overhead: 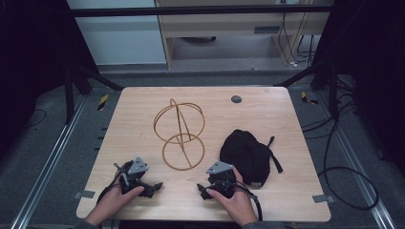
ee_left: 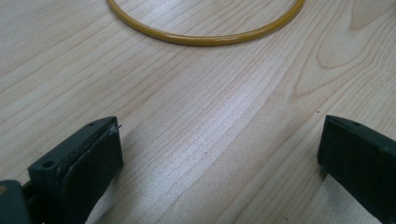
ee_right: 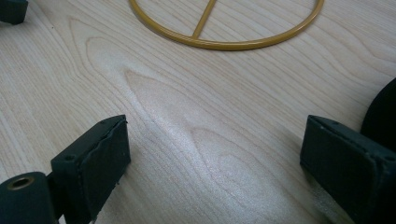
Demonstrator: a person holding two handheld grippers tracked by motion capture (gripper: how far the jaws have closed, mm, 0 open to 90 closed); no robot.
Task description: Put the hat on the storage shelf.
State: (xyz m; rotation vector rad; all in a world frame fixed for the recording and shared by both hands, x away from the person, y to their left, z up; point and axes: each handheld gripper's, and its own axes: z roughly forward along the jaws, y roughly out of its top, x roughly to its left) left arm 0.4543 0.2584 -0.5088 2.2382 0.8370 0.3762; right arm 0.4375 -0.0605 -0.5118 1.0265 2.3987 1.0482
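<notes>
Jaws wide, wire stand (overhead: 180, 135) upright

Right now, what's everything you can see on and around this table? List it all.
wire stand: one, golden, mid-table, ring base flat on the wood
cap: one, black, right of the wire stand
table: one, light wood
grommet: one, grey, far edge of the table
cables: several, black, floor at right
left hand-held gripper: one, black, near edge, jaws open, holding nothing
right hand-held gripper: one, black, beside the cap, jaws open, holding nothing
</notes>
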